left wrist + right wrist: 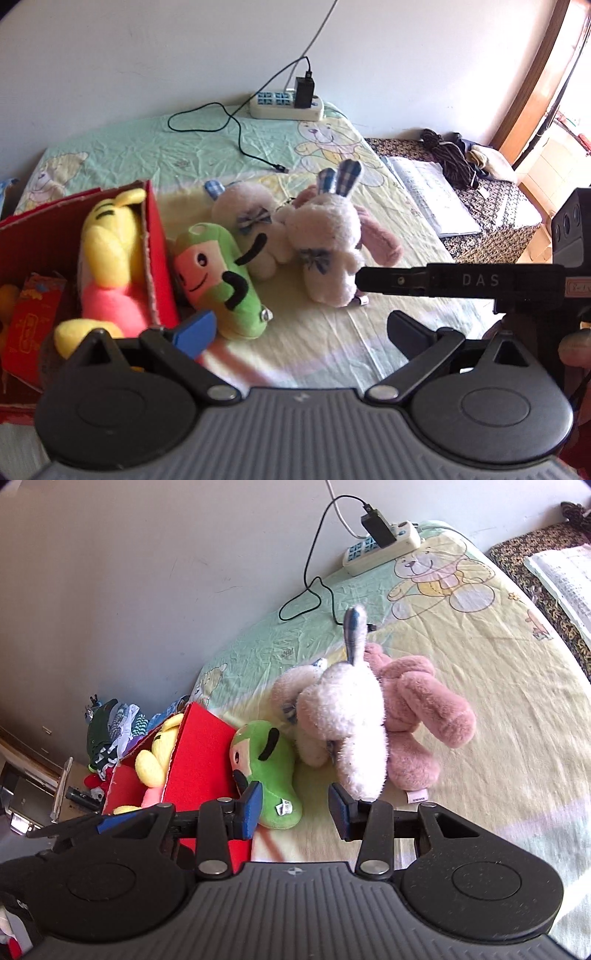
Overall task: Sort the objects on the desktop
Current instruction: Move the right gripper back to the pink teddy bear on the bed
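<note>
The right gripper hangs low over the sheet with its blue-padded fingers spread and nothing between them, the right pad just beside the foot end of the nearer white rabbit, though whether it touches is hard to tell from this angle. The left gripper is likewise wide apart and empty, its left pad close to the green plush. That rabbit lies on the bedsheet with its long axis running away from the right wrist camera, checked ears pointing toward the wall. A second white rabbit lies pressed against its left side, and a pink plush is tucked against its right. The green plush lies lengthwise, leaning on the outer wall of the red box, which holds a yellow plush. Farther back, a power strip sits near the wall, its black cable trailing across the sheet.
</note>
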A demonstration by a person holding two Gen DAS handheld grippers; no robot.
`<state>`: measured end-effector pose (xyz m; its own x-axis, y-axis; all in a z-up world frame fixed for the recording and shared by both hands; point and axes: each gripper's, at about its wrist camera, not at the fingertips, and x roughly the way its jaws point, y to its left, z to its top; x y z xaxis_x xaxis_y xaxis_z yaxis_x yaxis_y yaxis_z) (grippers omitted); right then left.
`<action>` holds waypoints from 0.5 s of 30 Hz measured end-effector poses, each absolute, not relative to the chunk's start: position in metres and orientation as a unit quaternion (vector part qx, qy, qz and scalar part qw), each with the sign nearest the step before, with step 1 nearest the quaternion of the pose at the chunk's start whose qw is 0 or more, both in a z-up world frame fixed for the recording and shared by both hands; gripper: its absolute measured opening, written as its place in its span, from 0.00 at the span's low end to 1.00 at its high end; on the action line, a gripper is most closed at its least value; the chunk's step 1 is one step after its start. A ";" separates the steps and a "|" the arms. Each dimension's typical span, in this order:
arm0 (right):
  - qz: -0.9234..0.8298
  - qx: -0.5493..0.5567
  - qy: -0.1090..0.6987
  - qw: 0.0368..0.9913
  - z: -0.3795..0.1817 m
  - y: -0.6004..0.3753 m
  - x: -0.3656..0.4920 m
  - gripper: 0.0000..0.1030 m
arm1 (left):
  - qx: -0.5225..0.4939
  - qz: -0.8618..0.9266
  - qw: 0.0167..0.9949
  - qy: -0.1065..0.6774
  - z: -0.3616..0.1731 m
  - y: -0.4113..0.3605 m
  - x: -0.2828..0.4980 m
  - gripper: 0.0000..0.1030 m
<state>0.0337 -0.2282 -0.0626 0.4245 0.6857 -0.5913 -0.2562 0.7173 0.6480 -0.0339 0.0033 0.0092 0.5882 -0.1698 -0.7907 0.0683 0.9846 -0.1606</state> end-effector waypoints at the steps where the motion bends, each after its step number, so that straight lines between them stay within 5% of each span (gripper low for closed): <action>1: 0.292 0.245 0.454 0.805 -0.065 -0.231 0.036 0.42 | -0.053 -0.066 0.888 0.451 0.005 -0.001 -0.032 0.96; 15: 0.272 0.263 0.457 0.805 -0.074 -0.256 0.073 0.42 | -0.028 -0.074 0.873 0.481 -0.034 -0.038 -0.008 0.95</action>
